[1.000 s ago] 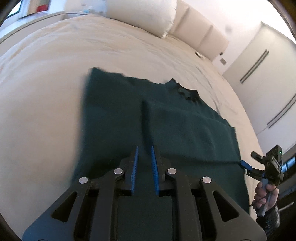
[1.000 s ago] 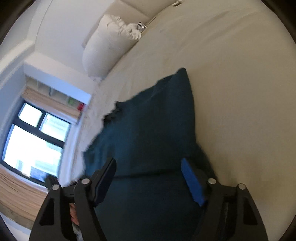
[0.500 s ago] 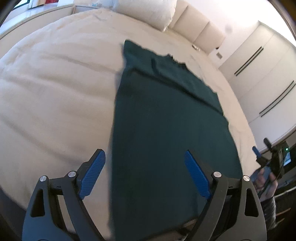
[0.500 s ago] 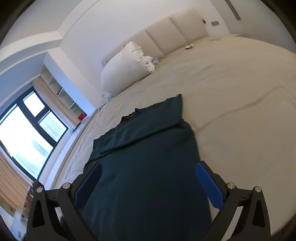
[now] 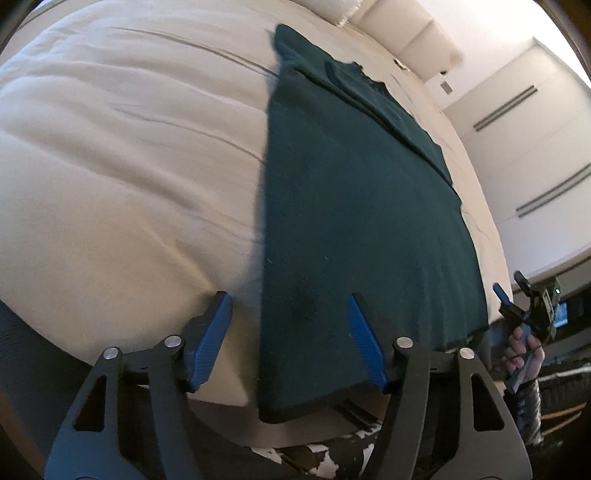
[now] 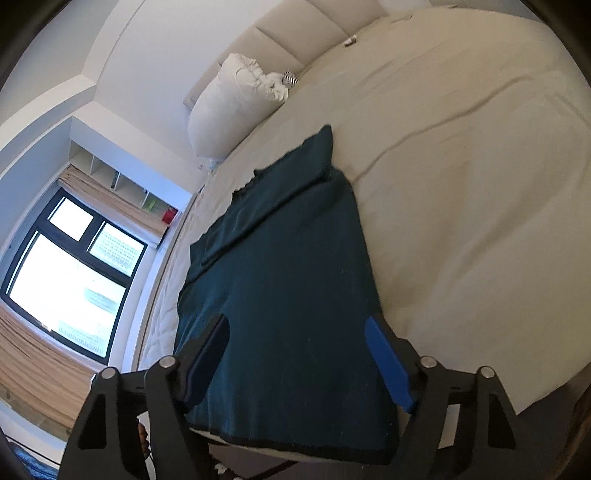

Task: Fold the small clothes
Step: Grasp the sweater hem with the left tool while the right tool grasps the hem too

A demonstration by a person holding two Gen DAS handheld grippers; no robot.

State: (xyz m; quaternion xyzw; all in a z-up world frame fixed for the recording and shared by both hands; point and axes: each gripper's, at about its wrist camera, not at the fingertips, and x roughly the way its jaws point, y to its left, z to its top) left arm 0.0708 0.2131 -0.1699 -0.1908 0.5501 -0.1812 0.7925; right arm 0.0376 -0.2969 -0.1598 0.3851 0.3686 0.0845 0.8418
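Observation:
A dark teal knitted garment lies flat on the cream bed, its hem hanging over the near bed edge; its far part is folded over. It also shows in the right wrist view. My left gripper is open and empty above the garment's near left hem corner. My right gripper is open and empty over the near hem, its jaws straddling the cloth. The right gripper also shows in the left wrist view past the hem's right corner.
The cream bed spreads wide on both sides of the garment. A white pillow and padded headboard are at the far end. A window is to the left, wardrobe doors to the right.
The left gripper, shut a second ago, has opened and drawn back to the bed's near edge. The right gripper has also pulled back. The garment now lies spread out flat.

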